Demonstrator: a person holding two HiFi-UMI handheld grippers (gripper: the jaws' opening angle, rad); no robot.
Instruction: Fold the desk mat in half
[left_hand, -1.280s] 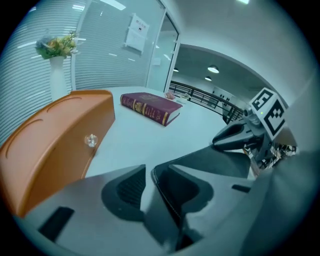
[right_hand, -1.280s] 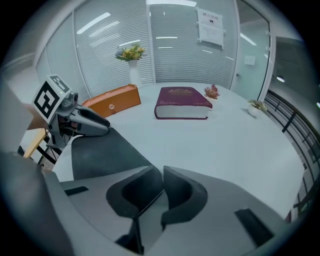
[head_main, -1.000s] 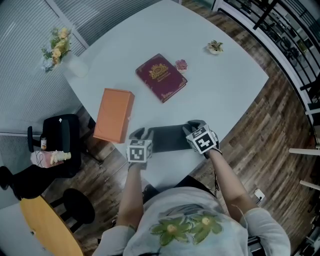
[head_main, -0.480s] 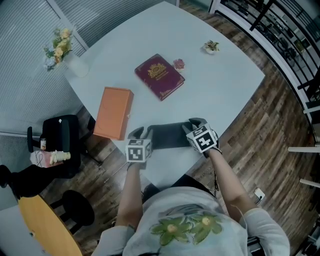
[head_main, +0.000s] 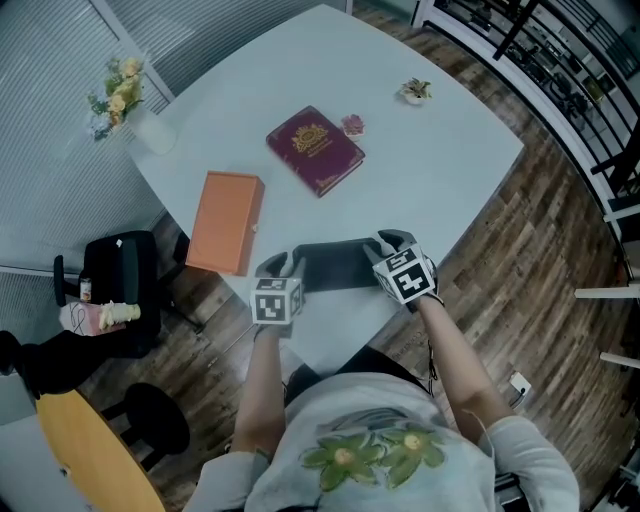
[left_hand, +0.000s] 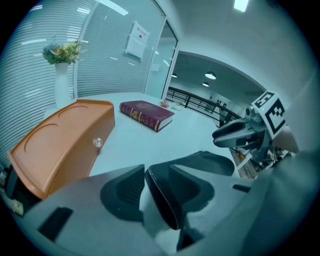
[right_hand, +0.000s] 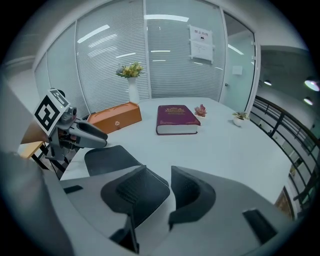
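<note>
The dark desk mat (head_main: 335, 266) lies folded on the white table (head_main: 440, 180), close to its front edge. My left gripper (head_main: 285, 267) is at the mat's left end. In the left gripper view its jaws (left_hand: 150, 172) are shut on the mat's stitched folded edge (left_hand: 162, 197). My right gripper (head_main: 386, 245) is at the mat's right end and its jaws are opening. In the right gripper view there is a bare gap (right_hand: 170, 175) between its pads, and the mat (right_hand: 110, 159) lies under and beside the left finger, not pinched.
An orange box (head_main: 225, 222) lies left of the mat. A maroon book (head_main: 315, 150) lies beyond it, with a small pink ornament (head_main: 352, 125) and a small plant (head_main: 415, 92) further back. A vase of flowers (head_main: 125, 95) stands at the far left corner. A black chair (head_main: 120, 275) is off the table's left side.
Both grippers and the mat keep their places at the table's front edge. Only the head view has drifted slightly.
</note>
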